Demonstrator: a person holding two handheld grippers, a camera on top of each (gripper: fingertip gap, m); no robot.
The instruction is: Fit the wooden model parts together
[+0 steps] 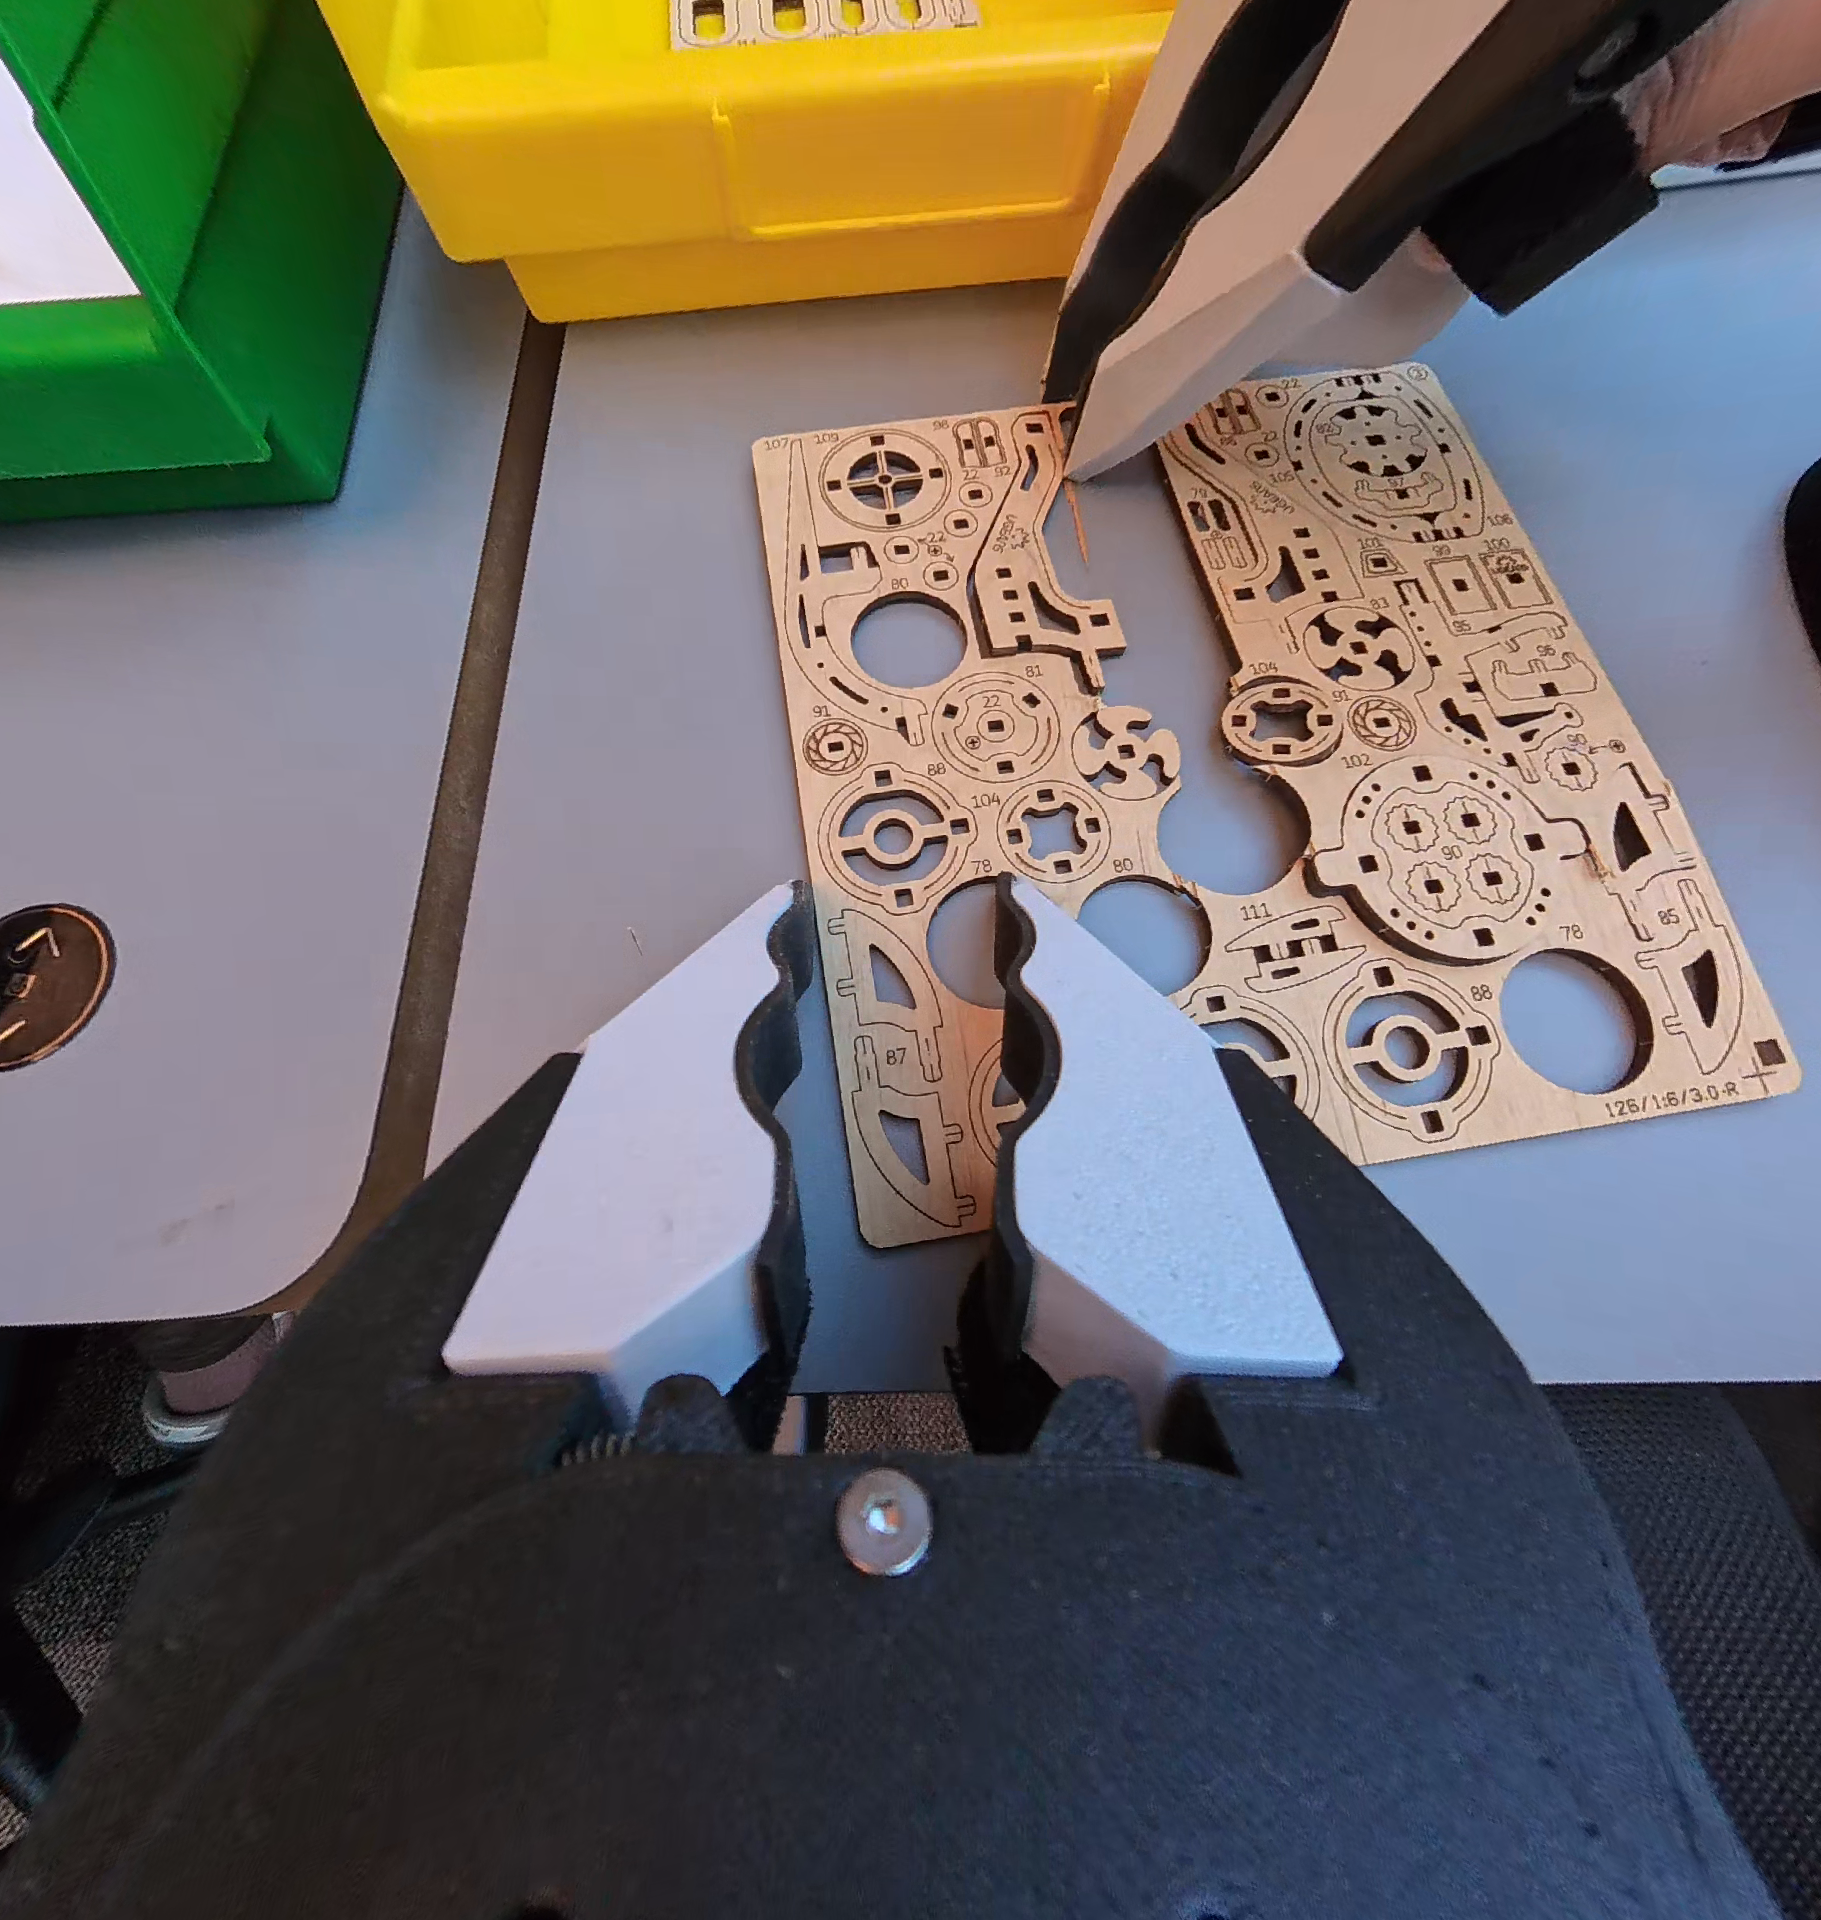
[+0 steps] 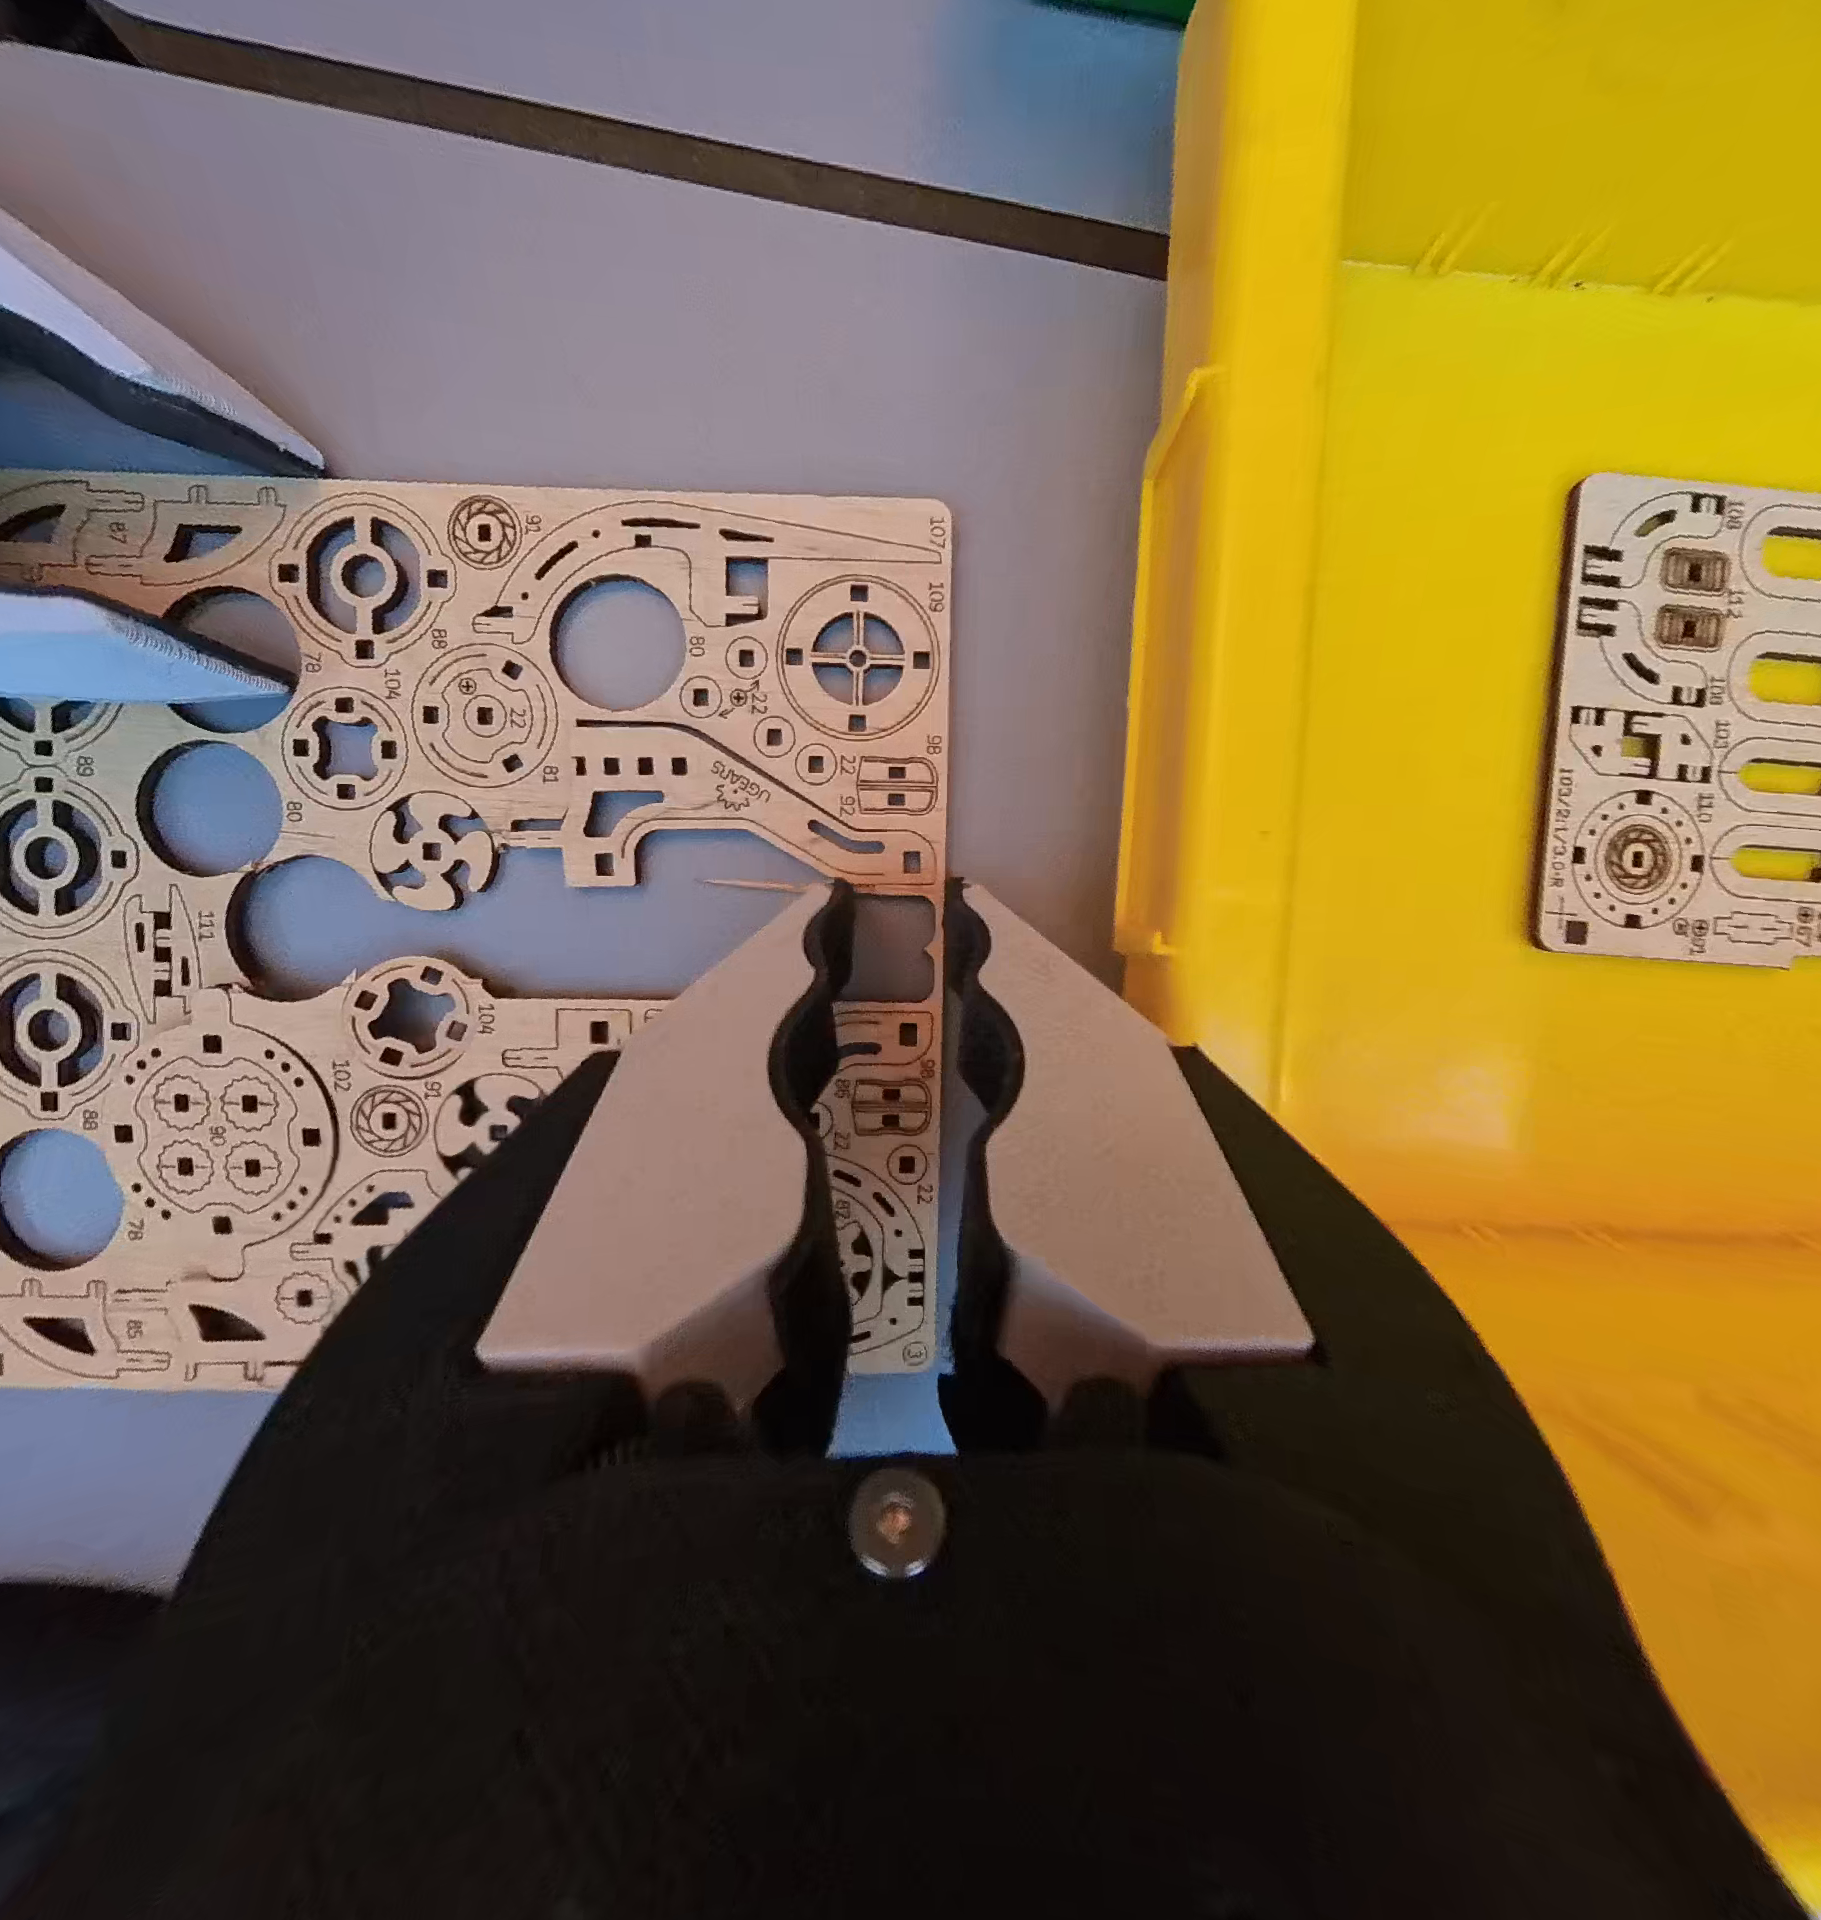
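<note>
Both wrist views close, angled down — opposite ends of shared wooden sheet (image 1: 885,727) (image 2: 573,644).

The sheet (image 1: 1249,790) lies flat on the bench (image 1: 625,623). Behind it stands a bin (image 1: 781,156) (a second sheet (image 2: 1706,717) lies in it), with a box (image 1: 158,260) to the bin's left. The left gripper (image 1: 901,914) sits over the sheet's near edge, the right gripper (image 2: 895,888) at its far edge.
</note>
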